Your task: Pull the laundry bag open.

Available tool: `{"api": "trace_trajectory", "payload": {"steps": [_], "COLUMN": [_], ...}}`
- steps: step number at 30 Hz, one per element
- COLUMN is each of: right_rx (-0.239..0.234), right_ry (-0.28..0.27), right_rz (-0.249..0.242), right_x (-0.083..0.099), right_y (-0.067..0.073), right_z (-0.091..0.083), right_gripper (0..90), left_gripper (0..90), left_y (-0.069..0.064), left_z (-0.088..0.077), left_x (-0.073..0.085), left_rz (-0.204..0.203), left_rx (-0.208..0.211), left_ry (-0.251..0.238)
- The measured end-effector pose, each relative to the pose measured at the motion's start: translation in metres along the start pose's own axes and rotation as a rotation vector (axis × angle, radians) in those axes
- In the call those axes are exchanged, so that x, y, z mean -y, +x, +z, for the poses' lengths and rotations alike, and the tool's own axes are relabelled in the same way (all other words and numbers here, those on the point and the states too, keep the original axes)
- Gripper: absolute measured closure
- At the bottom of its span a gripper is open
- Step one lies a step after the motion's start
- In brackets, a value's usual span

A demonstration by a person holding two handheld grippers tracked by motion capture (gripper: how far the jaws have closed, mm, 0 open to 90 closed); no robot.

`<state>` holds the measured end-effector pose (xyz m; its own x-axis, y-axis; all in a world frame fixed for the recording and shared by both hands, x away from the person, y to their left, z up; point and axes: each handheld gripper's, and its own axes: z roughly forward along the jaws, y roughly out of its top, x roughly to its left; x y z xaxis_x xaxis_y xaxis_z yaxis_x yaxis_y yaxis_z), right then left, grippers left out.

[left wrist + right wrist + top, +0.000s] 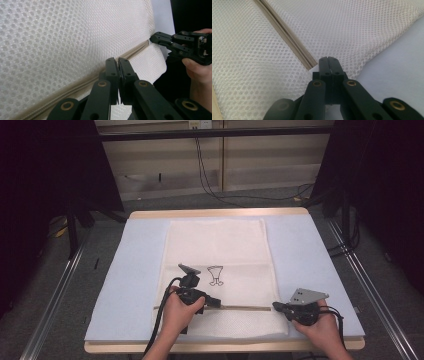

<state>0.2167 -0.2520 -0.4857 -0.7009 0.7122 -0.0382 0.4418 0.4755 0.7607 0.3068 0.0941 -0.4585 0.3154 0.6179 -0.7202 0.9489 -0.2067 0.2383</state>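
Observation:
A white mesh bag (217,245) lies flat on the pale blue mat (135,265), with a black figure (215,275) printed on it. A tan zipper (245,308) runs across its near part. My left gripper (216,303) points right along the zipper (75,87), and its jaws (118,59) are pressed together on the zipper line; whatever lies between the tips is hidden. My right gripper (276,306) points left at the bag's right edge. Its jaws (328,58) are shut on the mesh just beside the zipper's end (310,65). The left gripper view shows the right gripper (152,38) at that same corner.
The mat covers a wooden table (215,213) whose near edge runs just below both hands. Bare mat lies left and right of the bag. Metal rails (55,290) flank the table, and cables (210,180) trail on the floor behind it.

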Motion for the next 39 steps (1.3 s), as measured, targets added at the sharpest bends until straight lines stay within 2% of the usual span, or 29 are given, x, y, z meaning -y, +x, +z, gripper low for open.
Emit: {"api": "trace_trajectory", "payload": {"steps": [3, 5, 7, 8, 9, 12, 15, 18, 20, 22, 23, 27, 32, 33, 35, 39], "right_rx": [-0.001, -0.001, 0.002, -0.002, -0.001, 0.002, 0.001, 0.001, -0.005, 0.002, 0.002, 0.000, -0.004, -0.003, -0.004, -0.004], "right_ry": [-0.003, -0.002, 0.000, -0.002, -0.002, 0.001, -0.001, -0.001, -0.002, 0.000, -0.002, 0.001, 0.001, 0.000, 0.001, 0.002], "right_rz": [0.002, -0.001, -0.001, 0.000, 0.004, 0.001, 0.005, 0.010, 0.007, 0.009, 0.005, 0.004, 0.009, 0.013, 0.011, 0.011], "right_x": [0.000, 0.000, 0.000, 0.000, 0.000, 0.000, 0.000, 0.000, 0.000, 0.000, 0.000, 0.000, 0.000, 0.000, 0.000, 0.000], "right_y": [0.000, 0.000, 0.000, 0.000, 0.000, 0.000, 0.000, 0.000, 0.000, 0.000, 0.000, 0.000, 0.000, 0.000, 0.000, 0.000], "right_z": [0.000, 0.000, 0.000, 0.000, 0.000, 0.000, 0.000, 0.000, 0.000, 0.000, 0.000, 0.000, 0.000, 0.000, 0.000, 0.000], "right_gripper": [90.0, 90.0, 90.0, 90.0, 90.0, 90.0, 90.0, 90.0, 90.0, 90.0, 90.0, 90.0, 90.0, 90.0, 90.0, 90.0], "left_gripper": [87.7, 87.7, 87.7, 87.7, 87.7, 87.7, 87.7, 87.7, 87.7, 87.7, 87.7, 87.7, 87.7, 87.7, 87.7, 87.7], "left_y": [0.002, 0.003, 0.005, 0.005, 0.006, 0.007, 0.007, 0.008, 0.010, 0.011, 0.012, 0.013, 0.015, 0.018, 0.018, 0.020], "left_z": [-0.005, -0.007, -0.010, -0.010, -0.010, -0.011, -0.013, -0.016, -0.018, -0.019, -0.020, -0.024, -0.029, -0.030, -0.033, -0.035], "left_x": [0.000, 0.002, 0.002, 0.003, 0.003, 0.003, 0.003, 0.003, 0.003, 0.003, 0.004, 0.003, 0.005, 0.005, 0.005, 0.006], "left_rz": [0.003, -0.013, -0.008, -0.022, -0.009, -0.015, -0.006, -0.013, -0.013, -0.014, -0.006, -0.001, -0.034, -0.011, -0.030, -0.035], "left_rx": [0.002, -0.003, -0.003, 0.009, -0.013, 0.005, -0.007, 0.004, -0.003, 0.007, -0.006, -0.014, -0.014, -0.023, -0.018, -0.018], "left_ry": [0.007, -0.005, 0.002, -0.004, -0.008, -0.004, -0.006, -0.006, 0.003, -0.008, -0.006, -0.008, -0.024, -0.024, -0.026, -0.029]}}
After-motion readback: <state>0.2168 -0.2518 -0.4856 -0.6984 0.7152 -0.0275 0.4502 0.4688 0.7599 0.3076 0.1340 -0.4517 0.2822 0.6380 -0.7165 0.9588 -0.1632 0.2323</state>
